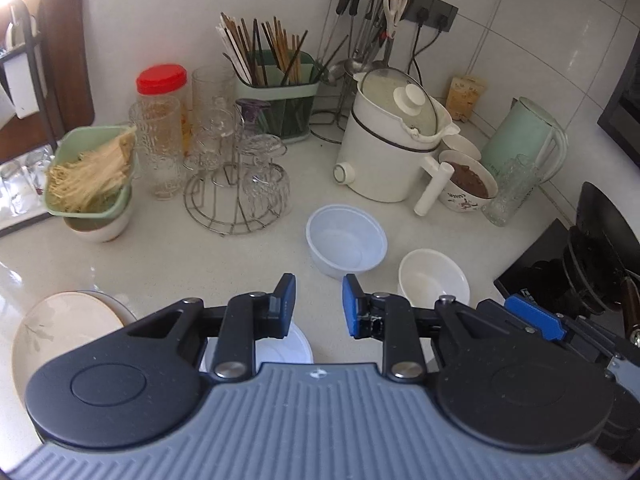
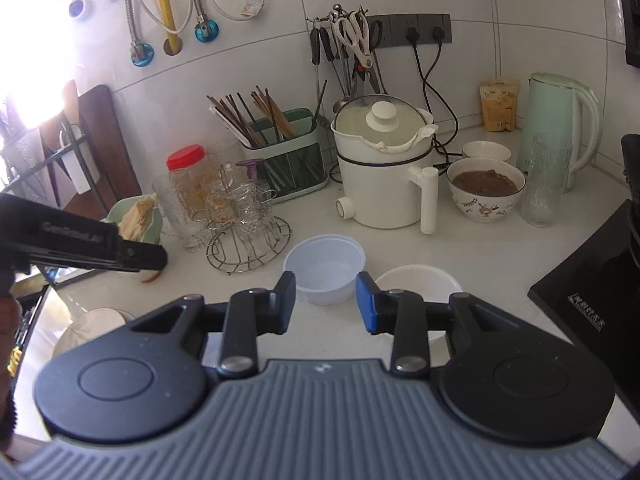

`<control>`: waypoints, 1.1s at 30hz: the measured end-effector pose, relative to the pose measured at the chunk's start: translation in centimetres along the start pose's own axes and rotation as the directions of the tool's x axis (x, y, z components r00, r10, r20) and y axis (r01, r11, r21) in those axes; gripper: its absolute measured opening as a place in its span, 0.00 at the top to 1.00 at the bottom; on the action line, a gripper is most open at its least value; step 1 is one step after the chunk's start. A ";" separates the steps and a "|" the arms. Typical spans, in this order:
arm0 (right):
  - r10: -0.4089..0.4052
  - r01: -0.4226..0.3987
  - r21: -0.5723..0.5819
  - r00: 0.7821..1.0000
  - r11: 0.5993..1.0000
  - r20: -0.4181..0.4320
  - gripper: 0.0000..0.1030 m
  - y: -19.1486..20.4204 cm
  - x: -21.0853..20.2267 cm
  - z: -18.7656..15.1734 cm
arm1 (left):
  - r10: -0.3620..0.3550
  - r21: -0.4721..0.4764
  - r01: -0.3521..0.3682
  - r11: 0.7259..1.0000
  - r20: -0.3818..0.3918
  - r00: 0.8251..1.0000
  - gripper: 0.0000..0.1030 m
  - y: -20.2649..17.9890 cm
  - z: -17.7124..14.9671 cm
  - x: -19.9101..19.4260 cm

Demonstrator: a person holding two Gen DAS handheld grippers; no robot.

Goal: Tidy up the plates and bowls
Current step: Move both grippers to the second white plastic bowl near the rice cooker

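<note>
Far left, near counter edge: two stacked plates [image 1: 68, 320], floral one on top, white one beneath. Probably ceramic, so stiff, glazed, slick and breakable; best pinched at the rim, top plate first, since flat faces give no purchase. Behind them, a green tub [image 1: 90, 172] of enoki perched on a bowl; likely to tip if bumped.

Under left gripper [image 1: 319, 306]: a small white plate [image 1: 296, 344], mostly hidden by the linkage. Jaws parted, nothing between them, hovering above counter. Rim grip again, low approach needed.

Ahead, centre: plastic bowl [image 1: 346, 242], thin-walled and translucent. Judged light, somewhat flexible, apt to slide or squash under hard squeeze; one finger inside, one outside the near wall seems soundest. Just right of it, apart but near: white bowl [image 1: 434, 282], thicker, probably ceramic, heavier and brittle; same wall pinch, firmer. Could nest plastic into ceramic, sizes permitting.

Right gripper [image 2: 326, 302]: also spread wide and empty, aimed at the plastic bowl [image 2: 324, 268], white bowl [image 2: 418, 284] to its right.

Behind, in the way of any long reach: glass rack [image 1: 236, 184] with upturned tumblers, cooker [image 1: 394, 148] whose handle juts toward the bowls, food bowl [image 1: 468, 184], tall glass [image 1: 510, 190]. Far right: black hob [image 2: 592, 300]. Little slack between rack and cooker handle; lifting straight up looks safer.
</note>
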State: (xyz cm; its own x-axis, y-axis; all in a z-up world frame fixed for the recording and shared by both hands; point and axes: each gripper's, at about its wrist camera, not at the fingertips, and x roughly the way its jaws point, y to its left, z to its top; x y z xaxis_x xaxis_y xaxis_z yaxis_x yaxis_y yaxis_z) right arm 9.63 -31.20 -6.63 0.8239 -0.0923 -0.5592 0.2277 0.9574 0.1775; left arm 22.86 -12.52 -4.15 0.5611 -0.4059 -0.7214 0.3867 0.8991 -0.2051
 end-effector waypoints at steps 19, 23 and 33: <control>-0.064 0.064 -0.028 0.998 0.998 -0.017 0.65 -1.1 2.7 1.6 | -0.059 -0.035 0.058 0.998 -0.031 0.998 0.71 0.6 2.1 5.8; -0.059 0.059 -0.005 0.998 0.998 -0.037 0.65 -1.7 4.6 1.9 | -0.062 -0.049 0.060 0.997 -0.051 0.997 0.71 1.0 2.5 7.5; -0.021 0.021 0.005 0.997 1.000 -0.081 0.65 -2.2 10.4 2.3 | -0.071 -0.094 0.063 0.994 -0.093 0.993 0.60 2.5 2.9 13.3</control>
State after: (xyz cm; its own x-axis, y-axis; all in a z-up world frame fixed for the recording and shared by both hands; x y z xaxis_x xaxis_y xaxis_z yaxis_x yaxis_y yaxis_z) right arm 18.83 -34.88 -10.97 0.7744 -0.0899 -0.6263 0.2477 0.9539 0.1693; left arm 33.39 -16.08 -12.33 0.4612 -0.4519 -0.7636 0.3508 0.8833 -0.3109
